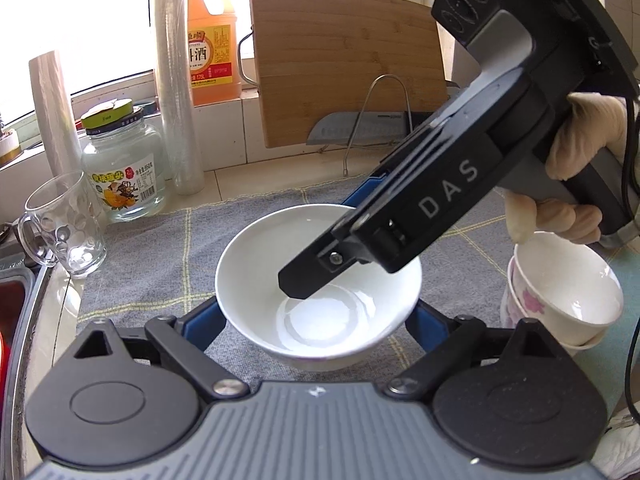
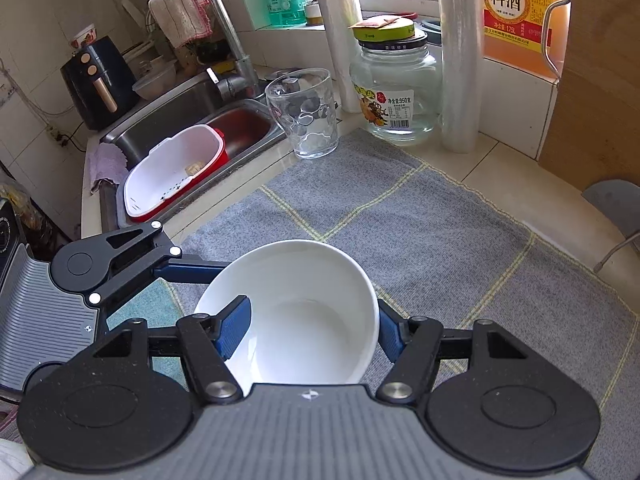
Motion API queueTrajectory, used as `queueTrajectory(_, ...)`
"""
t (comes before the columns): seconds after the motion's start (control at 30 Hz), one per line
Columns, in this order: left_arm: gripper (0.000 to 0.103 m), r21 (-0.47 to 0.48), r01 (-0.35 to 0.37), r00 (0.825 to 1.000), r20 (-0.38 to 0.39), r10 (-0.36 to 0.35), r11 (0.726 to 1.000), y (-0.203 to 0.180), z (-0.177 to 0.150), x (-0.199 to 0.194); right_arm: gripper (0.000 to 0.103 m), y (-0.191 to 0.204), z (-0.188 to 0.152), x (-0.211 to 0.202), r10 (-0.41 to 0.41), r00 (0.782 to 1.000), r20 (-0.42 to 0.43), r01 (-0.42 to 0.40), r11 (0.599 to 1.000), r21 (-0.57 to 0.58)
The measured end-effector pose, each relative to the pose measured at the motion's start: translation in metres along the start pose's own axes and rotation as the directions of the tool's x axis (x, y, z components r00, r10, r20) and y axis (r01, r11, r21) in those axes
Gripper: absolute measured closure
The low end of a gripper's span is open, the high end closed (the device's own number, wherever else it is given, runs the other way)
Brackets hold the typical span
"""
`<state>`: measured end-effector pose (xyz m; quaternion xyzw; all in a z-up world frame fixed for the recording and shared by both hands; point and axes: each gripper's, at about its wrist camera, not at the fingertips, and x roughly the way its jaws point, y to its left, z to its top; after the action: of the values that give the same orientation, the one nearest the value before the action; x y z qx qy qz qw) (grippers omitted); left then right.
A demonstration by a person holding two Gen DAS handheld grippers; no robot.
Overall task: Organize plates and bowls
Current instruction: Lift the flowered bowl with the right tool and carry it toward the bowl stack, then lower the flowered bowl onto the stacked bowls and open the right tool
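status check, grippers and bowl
Left gripper around white bowl. Right gripper clamps its rim. Flowered bowls sit at right, apart.

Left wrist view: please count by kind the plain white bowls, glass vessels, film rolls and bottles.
Plain white ceramic bowl: 1
Clear glass mug: 1
Clear glass jar, green lid: 1
Upright rolls of plastic film: 2
Orange plastic bottle: 1
Total: 6
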<state>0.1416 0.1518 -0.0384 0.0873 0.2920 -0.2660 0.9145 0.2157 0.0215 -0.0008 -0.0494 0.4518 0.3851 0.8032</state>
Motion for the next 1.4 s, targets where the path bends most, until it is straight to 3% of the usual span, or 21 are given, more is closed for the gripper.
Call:
queueTrajectory(0.4, 0.008, 0.035, 0.053, 0.999, 0.001, -0.053, 0.998, -0.034, 0.001, -0.028, 0.032, 0.012, -0.033, -0.049, -0.01, 0.999, 0.051, 0.008, 0.999, 0.035)
queueTrajectory(0.77, 0.008, 0.117, 0.141, 0.989, 0.015, -0.144, 0.983, -0.074, 0.008, -0.032, 0.032, 0.007, -0.071, -0.094, -0.091, 0.993, 0.072, 0.085, 0.993, 0.081)
queueTrajectory(1.4, 0.008, 0.193, 0.297, 0.954, -0.013, -0.3, 0.935, -0.125, 0.019, -0.005, 0.032, -0.015, -0.125, -0.147, -0.231, 0.968, 0.097, 0.206, 0.954, 0.216)
